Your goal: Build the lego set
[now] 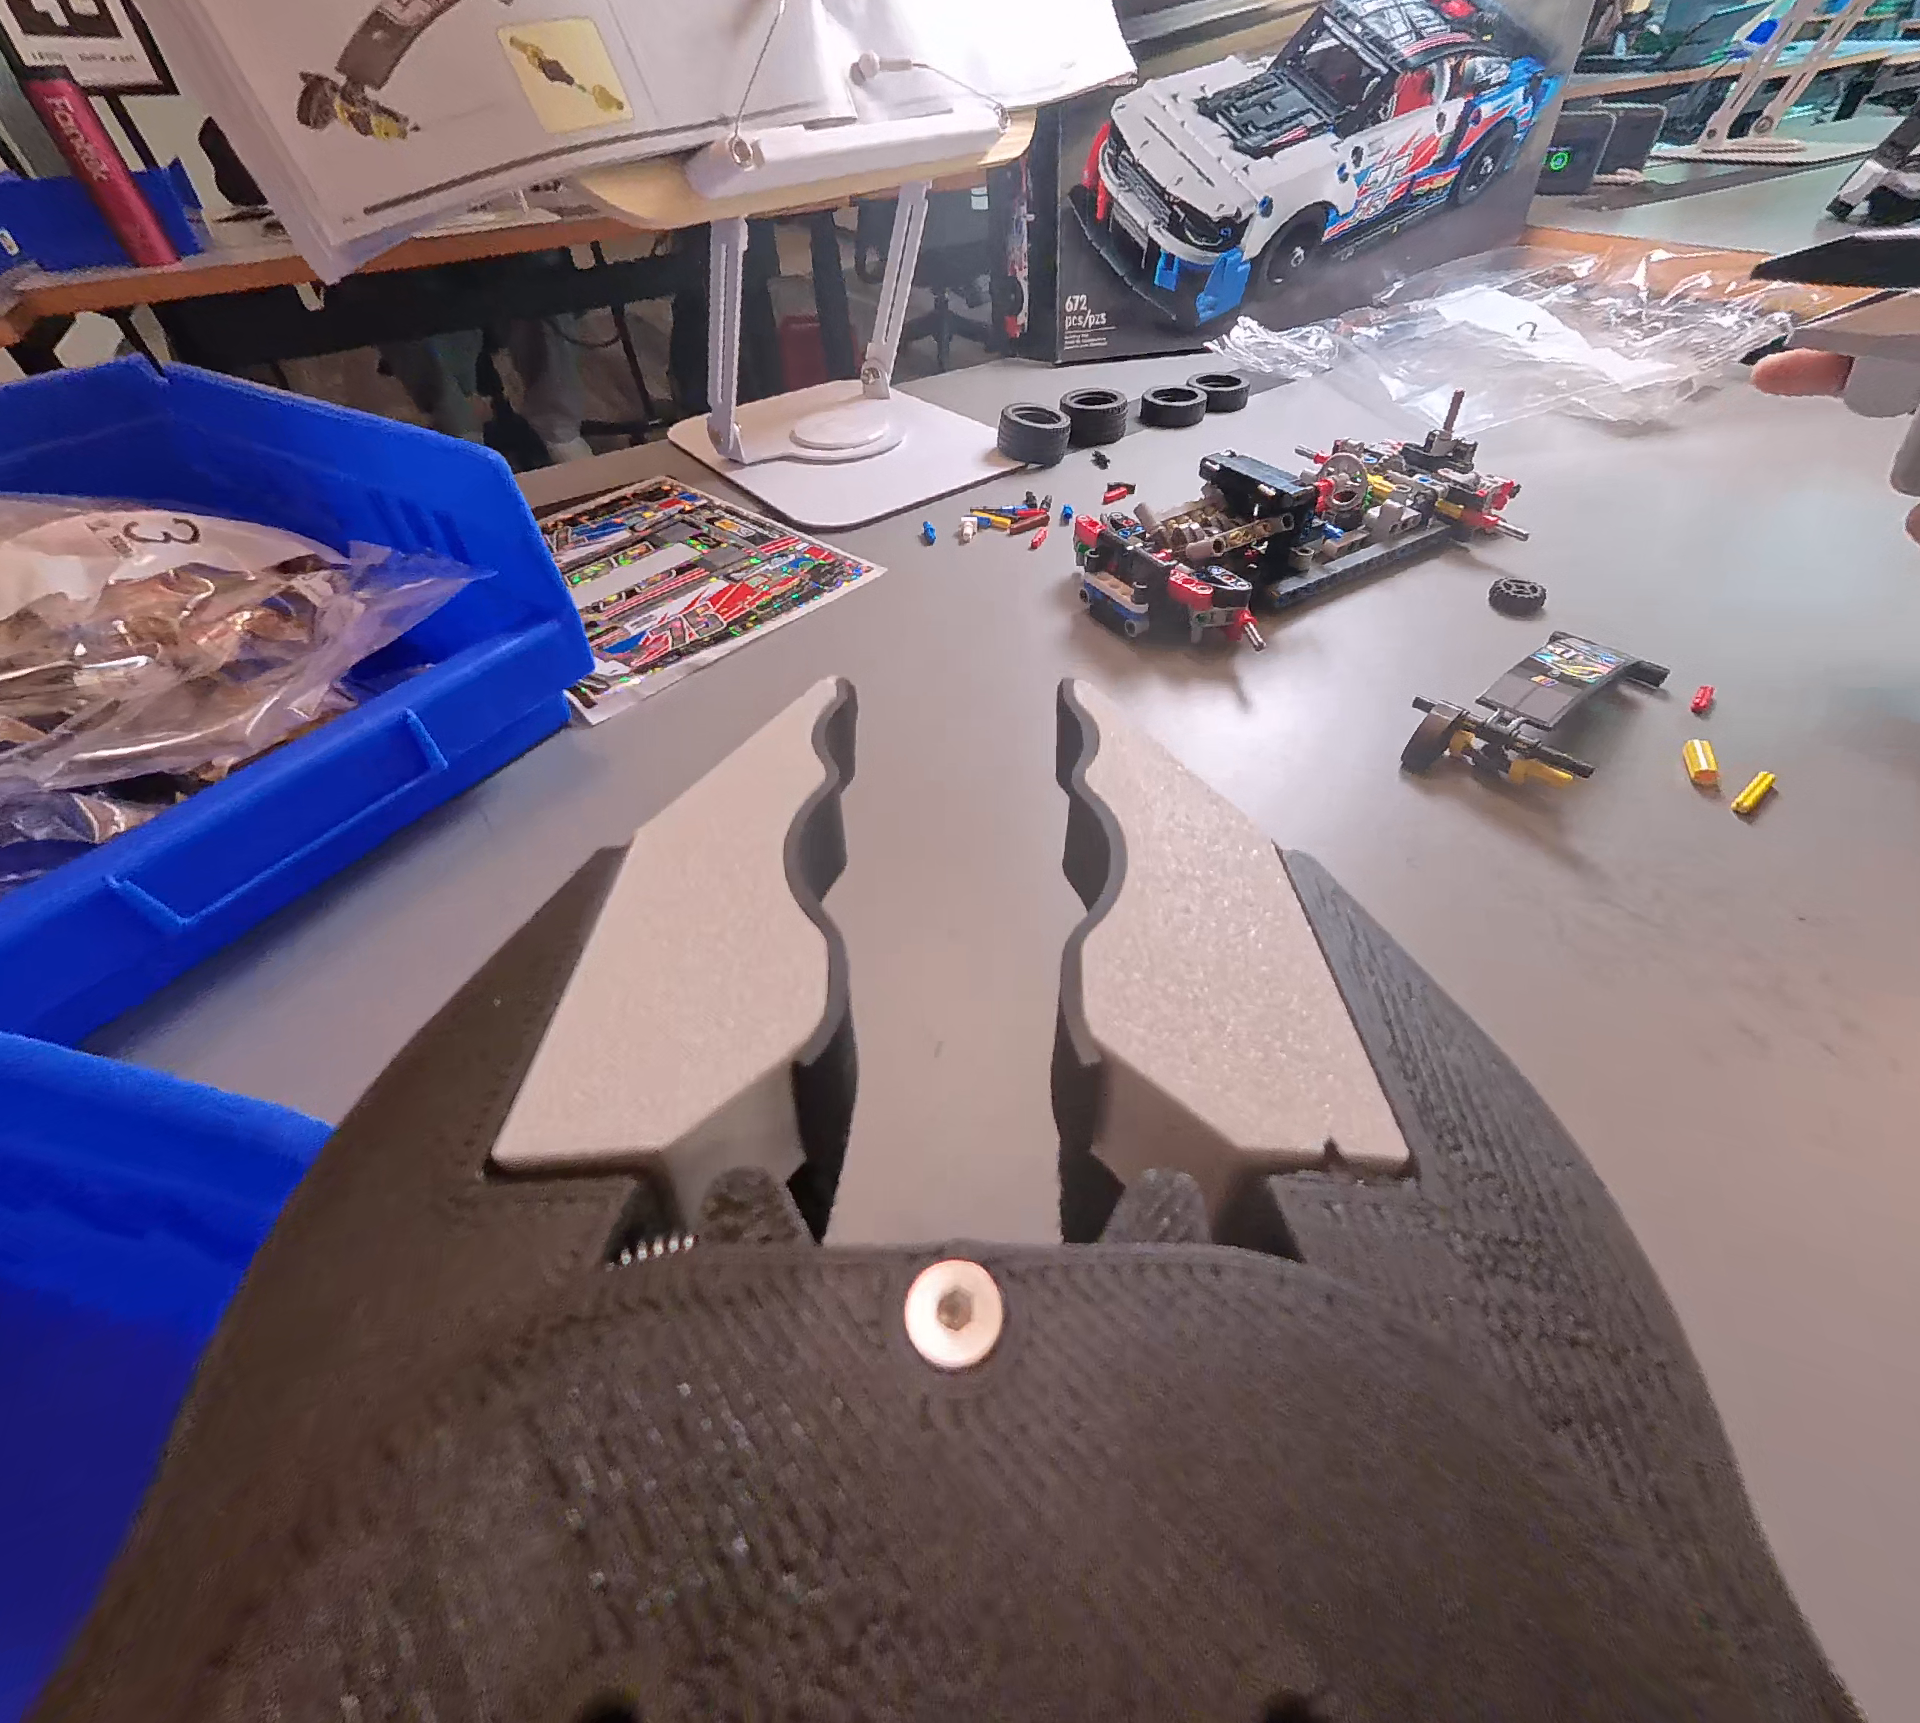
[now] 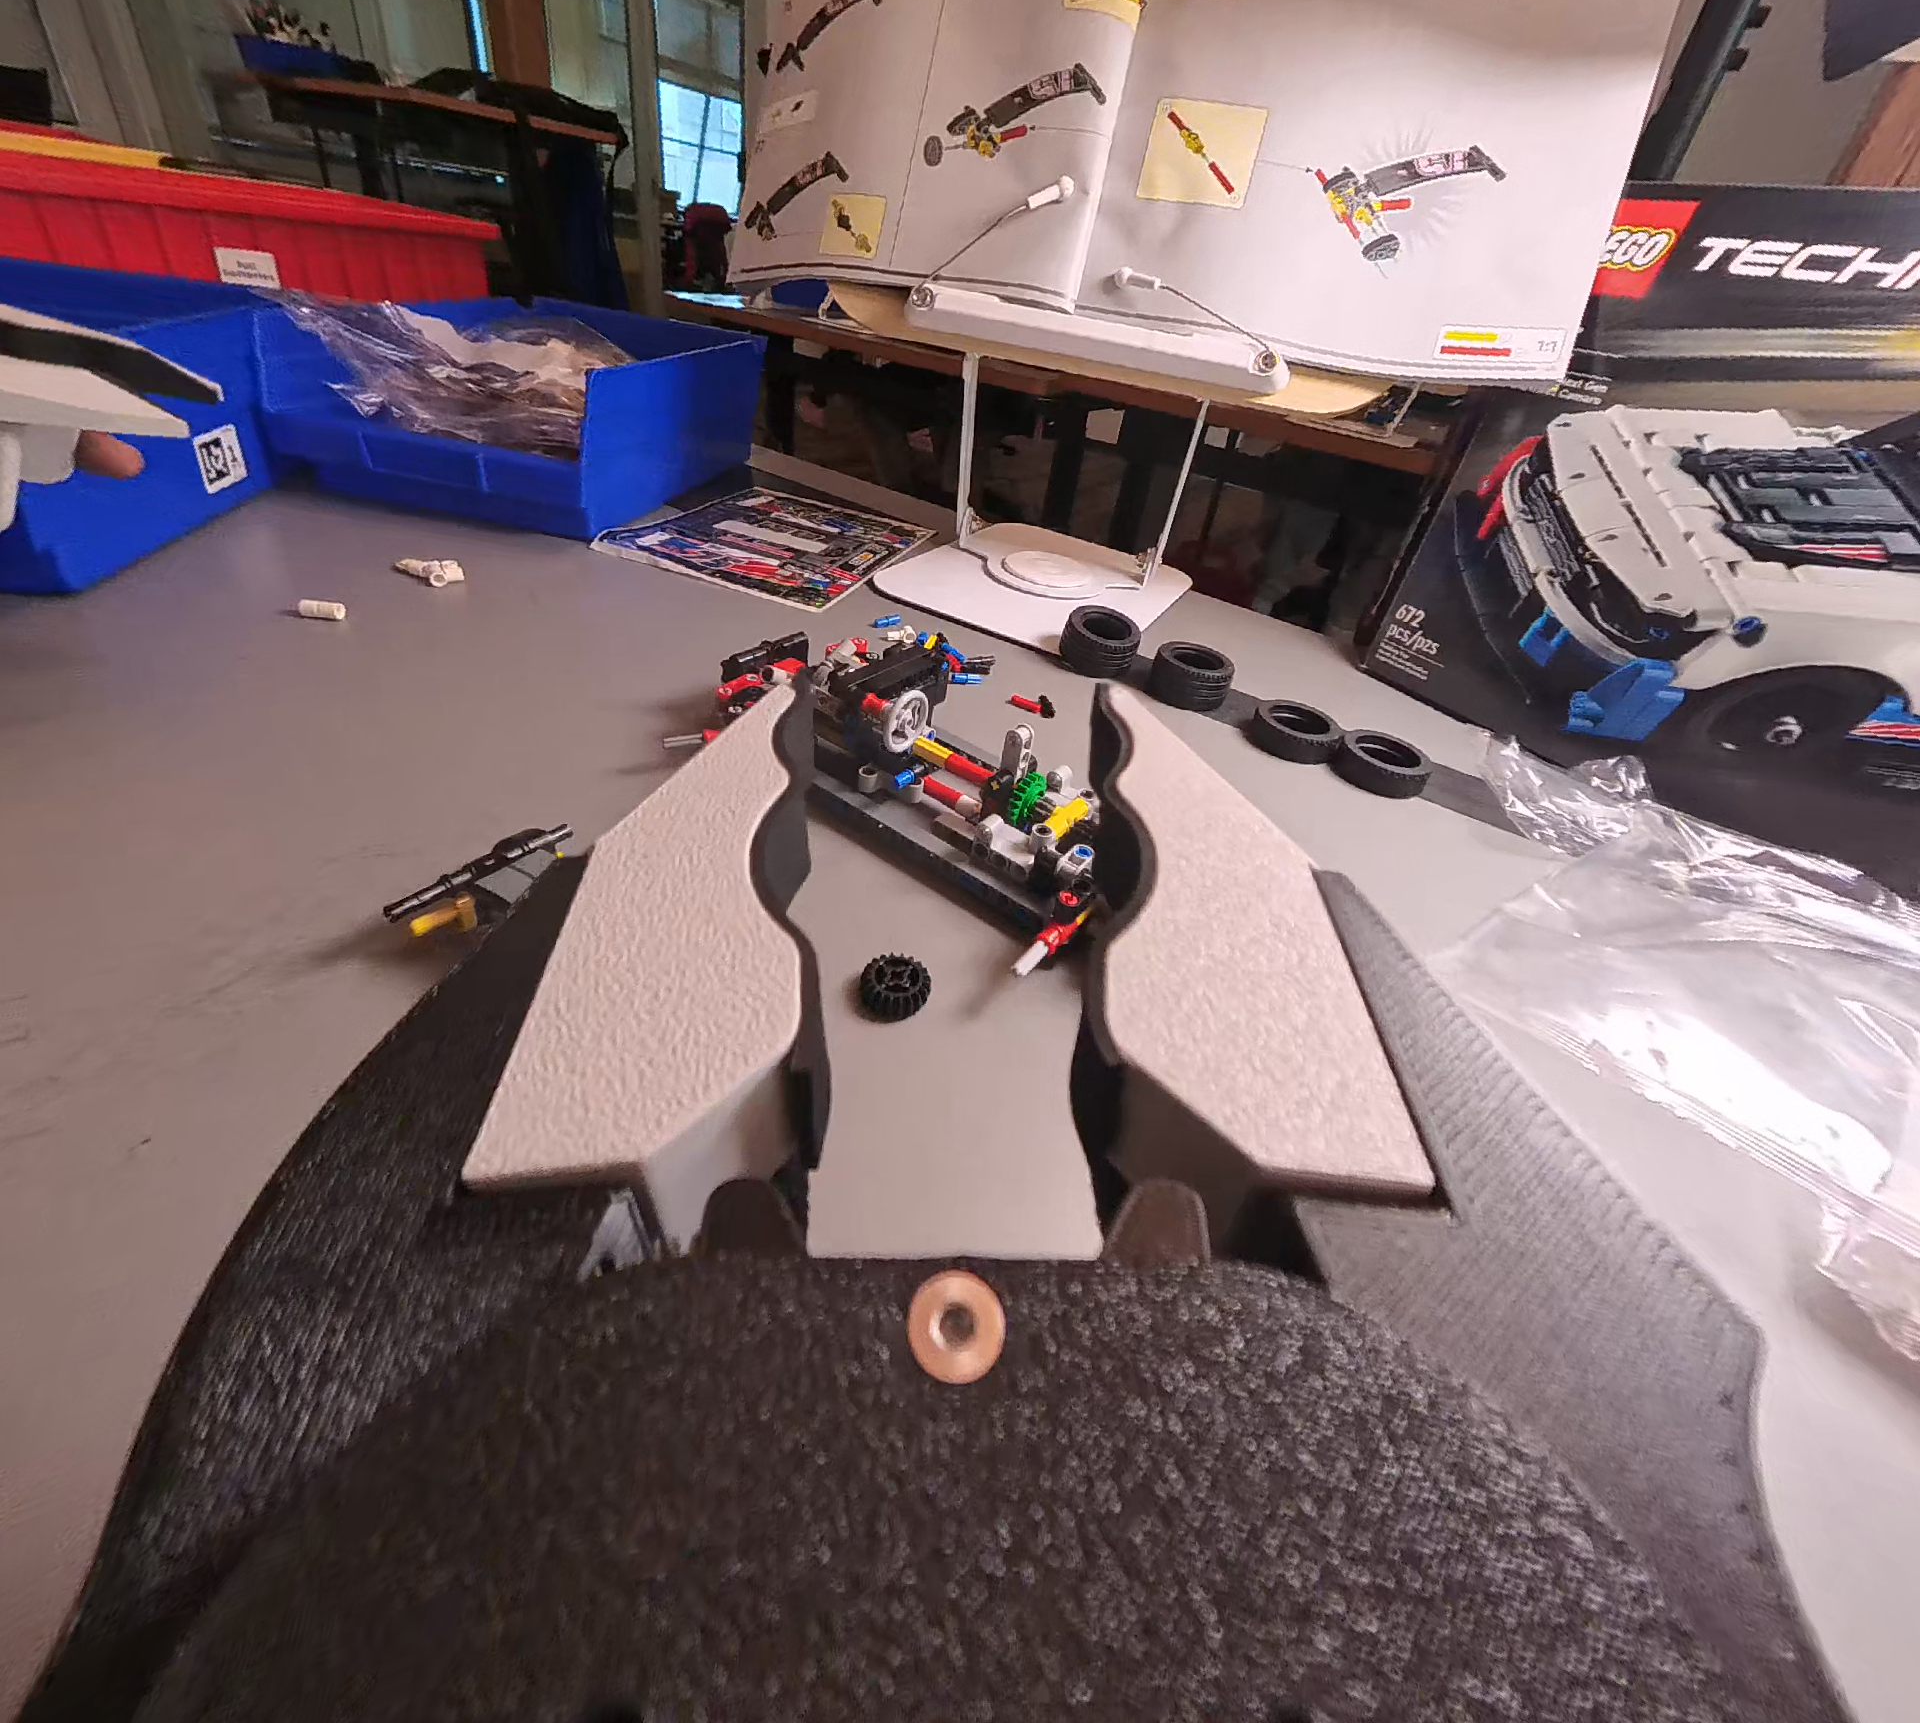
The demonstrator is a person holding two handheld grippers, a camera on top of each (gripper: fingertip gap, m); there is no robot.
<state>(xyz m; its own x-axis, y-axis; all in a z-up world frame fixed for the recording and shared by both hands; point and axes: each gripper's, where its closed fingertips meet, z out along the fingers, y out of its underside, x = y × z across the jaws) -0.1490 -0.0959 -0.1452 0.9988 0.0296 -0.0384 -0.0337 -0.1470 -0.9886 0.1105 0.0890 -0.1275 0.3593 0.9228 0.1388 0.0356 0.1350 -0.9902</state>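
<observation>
- The half-built chassis [image 2: 935,769] lies flat on the grey table [image 2: 260,790], straight ahead of my right claw [image 2: 948,705]; from my left wrist view it sits well off to the right of my left claw [image 1: 956,705].
- A small black gear [image 2: 895,985] lies loose on the table just short of the chassis, framed between my right fingers [image 2: 665,946] but not touched by them.
- The black panel sub-assembly [image 1: 1527,717], with its yellow and black pins, rests apart from the chassis, and two yellow connectors [image 1: 1725,774] and a red pin [image 1: 1701,699] lie just beside it.
- Both my claws stand apart and hold nothing.
- The instruction booklet [image 2: 1195,146] is propped open on its white stand [image 2: 1039,572] at pages showing that panel piece taking an axle, so I judge this sub-assembly is the step in hand.
- Next, I think, I must pick one loose part, probably the gear under my right claw: lower, straddle it squarely and pinch gently, since so small a piece could skate away.
- Farther out: four tyres [image 2: 1247,702], the sticker sheet [image 1: 707,582], the blue bin [image 1: 312,634] of bagged parts and the set's box [image 1: 1330,115].
</observation>
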